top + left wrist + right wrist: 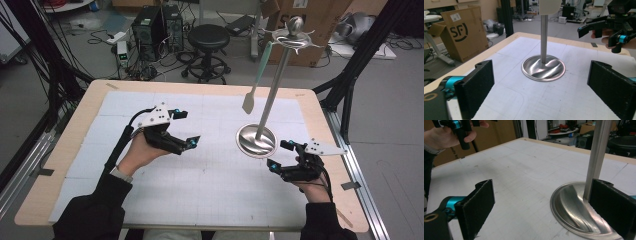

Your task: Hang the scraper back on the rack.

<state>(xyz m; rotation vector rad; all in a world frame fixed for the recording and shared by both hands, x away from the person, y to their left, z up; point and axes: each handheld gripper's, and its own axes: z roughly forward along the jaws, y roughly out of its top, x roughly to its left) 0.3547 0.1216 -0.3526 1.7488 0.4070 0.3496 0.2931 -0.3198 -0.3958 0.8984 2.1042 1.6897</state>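
On wood table [320,107], white mat [200,165], lab bkgd

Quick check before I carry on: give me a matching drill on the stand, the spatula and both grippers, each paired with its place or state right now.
Things:
1. spatula
2. stand base
3. left gripper
4. right gripper

Places or states:
A. jaws open and empty, beside the round steel dish at the right of the table
B. hangs from a hook at the top of the pole, blade down
C. jaws open and empty, above the mat at the left of the table
D. shiny round dish that sits flat on the white mat

Pairs: 1-B, 2-D, 3-C, 4-A
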